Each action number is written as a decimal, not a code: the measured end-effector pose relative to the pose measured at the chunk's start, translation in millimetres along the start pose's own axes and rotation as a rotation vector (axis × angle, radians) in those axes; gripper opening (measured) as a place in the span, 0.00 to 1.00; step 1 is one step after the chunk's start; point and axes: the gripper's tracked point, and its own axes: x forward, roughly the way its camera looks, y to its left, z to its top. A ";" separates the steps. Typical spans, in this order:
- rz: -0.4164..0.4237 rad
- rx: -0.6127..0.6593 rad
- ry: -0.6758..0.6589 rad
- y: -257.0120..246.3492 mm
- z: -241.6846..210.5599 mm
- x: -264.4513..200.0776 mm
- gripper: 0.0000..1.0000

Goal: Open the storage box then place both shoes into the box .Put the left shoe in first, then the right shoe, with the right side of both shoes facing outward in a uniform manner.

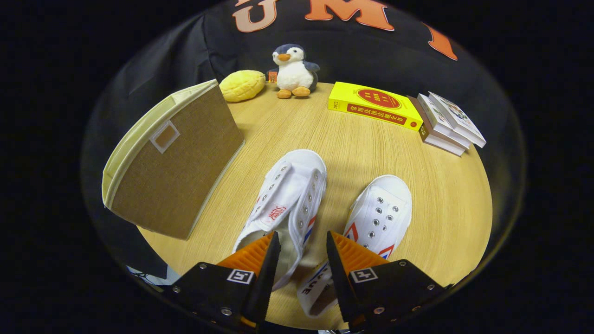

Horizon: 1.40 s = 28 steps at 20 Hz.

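Tongs (pixel 302 241) hang released, fingers apart, straddling heel wall of left shoe (pixel 290 195); nothing clenched yet. Right shoe (pixel 380 215) lies just beyond right finger, its heel beneath that finger. Fabric storage box (pixel 174 162) stands ahead, off left finger's side, looks open. Judgement: lower tongs so both fingers pinch only heel wall of left shoe, stay apart from right shoe, then lift level toward box.

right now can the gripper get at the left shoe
Probably yes: the gripper is open, its fingers straddling the heel side wall of the left shoe, with nothing between them and it.
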 end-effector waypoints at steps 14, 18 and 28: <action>-0.021 0.171 0.080 -1.9 7.4 31.8 0.09; 0.000 0.258 0.085 0.1 8.1 28.0 0.03; 0.029 0.382 0.062 24.8 53.5 -36.8 0.03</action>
